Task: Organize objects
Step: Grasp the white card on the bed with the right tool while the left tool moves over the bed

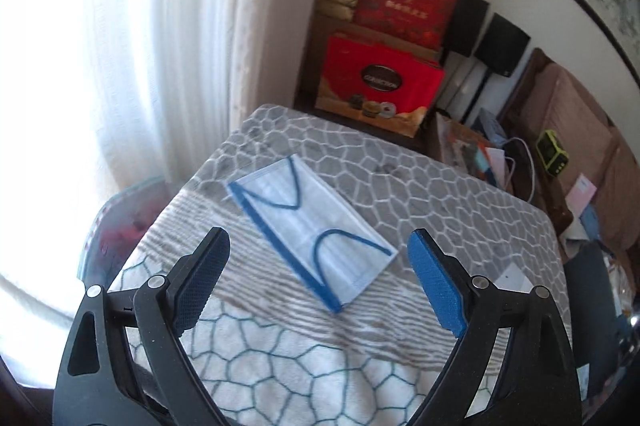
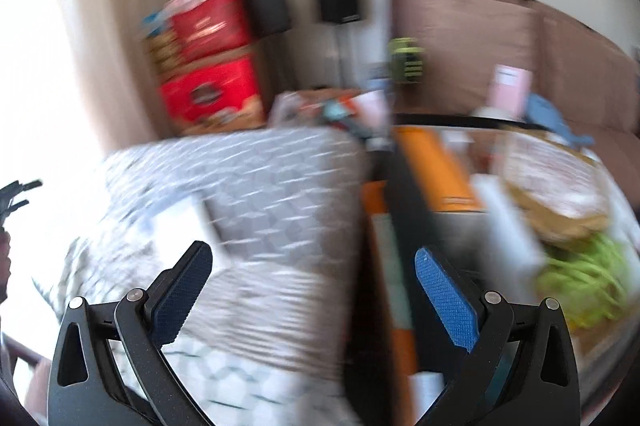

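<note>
Patterned grey-and-white blanket (image 1: 420,194) spread over a table or bed, bright curtained window at upper left of the left wrist view, red boxes (image 1: 380,82) stacked in the corner behind. Lying flat on that blanket, just left of frame centre — a blue-edged face mask (image 1: 312,230), ear loops folded neatly across its top face, long side running diagonally from upper left to lower right. Looks already laid out tidily, touched by nothing.

Left gripper (image 1: 318,262) hovering over the mask's near end, fingers spread wide on either side, nothing between the pads, no contact visible. At lower right of the same view, partly hidden behind the right-hand finger, a small white flat thing (image 1: 514,276) on the blanket; too little showing to name.

Right wrist view badly smeared by motion. Right gripper (image 2: 314,278) also spread wide and empty, aimed at the blanket's right edge. Left of its fingers, a pale rectangle (image 2: 180,222), too blurred to name. Beyond the edge, at right — clutter: orange strips (image 2: 436,162), something green (image 2: 584,278), a basket-like shape (image 2: 556,178), all too blurred to identify.

Judged progress: mask seemingly sorted, white item and side clutter probably still to be dealt with; how many items remain cannot be told.
</note>
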Demonstrator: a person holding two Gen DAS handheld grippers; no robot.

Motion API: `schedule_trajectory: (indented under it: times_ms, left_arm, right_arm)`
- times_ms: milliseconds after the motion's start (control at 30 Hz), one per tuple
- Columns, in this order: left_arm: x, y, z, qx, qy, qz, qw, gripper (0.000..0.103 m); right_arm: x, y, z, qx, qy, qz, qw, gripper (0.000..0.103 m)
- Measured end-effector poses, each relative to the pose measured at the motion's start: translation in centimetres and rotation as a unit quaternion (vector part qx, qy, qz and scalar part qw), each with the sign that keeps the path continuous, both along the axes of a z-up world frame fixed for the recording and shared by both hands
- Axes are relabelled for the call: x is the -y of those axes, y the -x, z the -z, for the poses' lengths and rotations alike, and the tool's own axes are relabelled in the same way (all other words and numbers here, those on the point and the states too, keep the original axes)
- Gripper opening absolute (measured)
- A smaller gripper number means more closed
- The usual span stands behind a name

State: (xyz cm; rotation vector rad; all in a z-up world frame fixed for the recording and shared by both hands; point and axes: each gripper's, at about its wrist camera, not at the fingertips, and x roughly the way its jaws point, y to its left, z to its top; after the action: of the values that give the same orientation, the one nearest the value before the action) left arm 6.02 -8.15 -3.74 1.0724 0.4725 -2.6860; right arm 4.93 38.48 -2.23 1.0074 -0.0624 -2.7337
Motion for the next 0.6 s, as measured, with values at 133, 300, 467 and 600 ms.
schedule_trajectory:
  times_ms: [133, 300, 467, 600]
  left_arm:
    - [1.7, -0.1, 0.7, 0.007, -0.014, -0.013, 0.9998, 0.090]
    - [1.8, 0.0, 2.1, 0.019, -0.029, -0.005, 0.9994, 0.090]
    - [2.1, 0.0, 3.1, 0.022, -0.046, 0.001, 0.9987, 0.090]
    - [1.6, 0.5, 3.6, 0.023, -0.071, 0.022, 0.9970, 0.090]
  right_arm:
    - [7.3, 1.5, 1.2, 0.018, -0.031, -0.121, 0.992, 0.102]
    - [13.4, 3.5, 3.2, 0.028, -0.081, -0.196, 0.977, 0.102]
    - [15.1, 6.1, 5.8, 0.066, -0.107, -0.202, 0.971, 0.102]
    - [14.8, 7.1, 7.4, 0.092, -0.104, -0.193, 0.971, 0.101]
